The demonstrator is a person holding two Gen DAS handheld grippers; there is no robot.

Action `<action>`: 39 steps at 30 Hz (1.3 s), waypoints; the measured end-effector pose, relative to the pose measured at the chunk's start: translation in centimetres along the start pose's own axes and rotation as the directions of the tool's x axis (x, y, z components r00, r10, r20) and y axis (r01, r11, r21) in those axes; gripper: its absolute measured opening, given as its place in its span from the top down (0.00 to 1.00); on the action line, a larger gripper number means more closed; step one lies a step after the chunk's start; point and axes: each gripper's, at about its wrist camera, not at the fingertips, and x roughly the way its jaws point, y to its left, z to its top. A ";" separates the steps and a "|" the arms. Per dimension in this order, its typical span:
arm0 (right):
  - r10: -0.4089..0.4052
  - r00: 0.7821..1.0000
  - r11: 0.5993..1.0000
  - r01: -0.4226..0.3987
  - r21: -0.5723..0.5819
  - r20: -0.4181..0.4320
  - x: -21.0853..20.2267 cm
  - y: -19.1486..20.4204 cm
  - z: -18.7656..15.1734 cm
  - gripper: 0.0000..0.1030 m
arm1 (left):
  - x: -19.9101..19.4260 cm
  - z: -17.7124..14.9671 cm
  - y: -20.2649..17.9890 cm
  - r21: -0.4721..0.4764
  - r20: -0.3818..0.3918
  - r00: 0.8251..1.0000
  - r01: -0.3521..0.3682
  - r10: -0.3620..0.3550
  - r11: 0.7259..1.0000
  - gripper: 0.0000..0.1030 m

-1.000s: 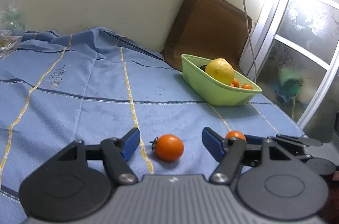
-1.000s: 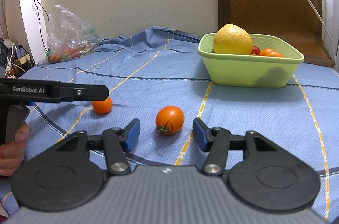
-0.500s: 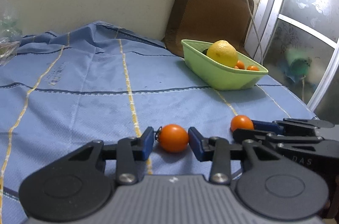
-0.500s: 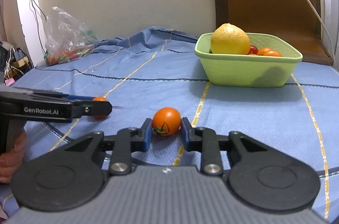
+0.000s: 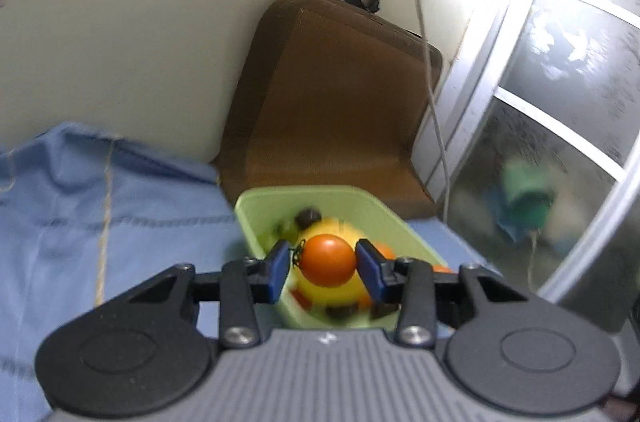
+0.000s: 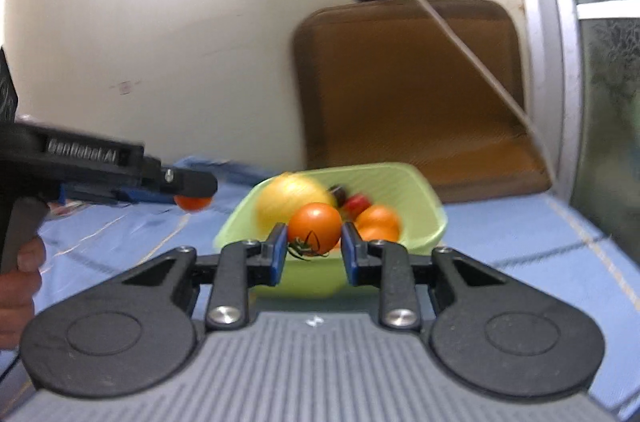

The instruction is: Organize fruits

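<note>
both grippers had left the cloth since the earlier frames, each lifted toward the bowl with a tomato in its jaws; the jaws had just been closing and now clamped the fruit.

blue cloth (image 6: 520, 246) covered the surface, yellow stripes across it. brown cushion (image 6: 408, 94) leaned on the wall behind. green bowl (image 6: 404, 182) sat in front of the cushion, holding a lemon (image 6: 290, 200) and several small orange and red fruits, blurred.

left gripper (image 5: 326, 262) clenched on an orange tomato (image 5: 328, 260), held above the near end of the bowl, lemon behind it. in the right view that gripper came in from the left, a hand (image 6: 18, 286) on its handle.

right gripper (image 6: 314, 248) grasped a second tomato (image 6: 315, 228), stem down, just before the bowl's near rim.
</note>
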 end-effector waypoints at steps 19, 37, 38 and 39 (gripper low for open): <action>-0.041 0.995 0.999 0.044 -0.028 0.092 2.4 -2.0 0.2 0.49 | 7.1 2.9 3.0 -0.159 -0.062 0.998 0.011 -0.021 0.987 0.55; -0.048 0.999 0.966 0.048 0.252 -0.008 -4.5 -1.2 -4.0 0.44 | -8.7 -10.4 -2.1 0.045 0.068 0.983 -0.173 0.169 0.984 0.25; -0.042 0.999 0.964 0.046 0.260 -0.017 -5.0 -0.7 -4.5 0.43 | -9.1 -11.0 -2.3 0.057 0.080 0.981 -0.184 0.179 0.981 0.25; -0.038 0.999 0.963 0.044 0.265 -0.027 -5.0 -0.4 -4.6 0.43 | -9.4 -11.4 -2.5 0.072 0.083 0.980 -0.187 0.181 0.980 0.25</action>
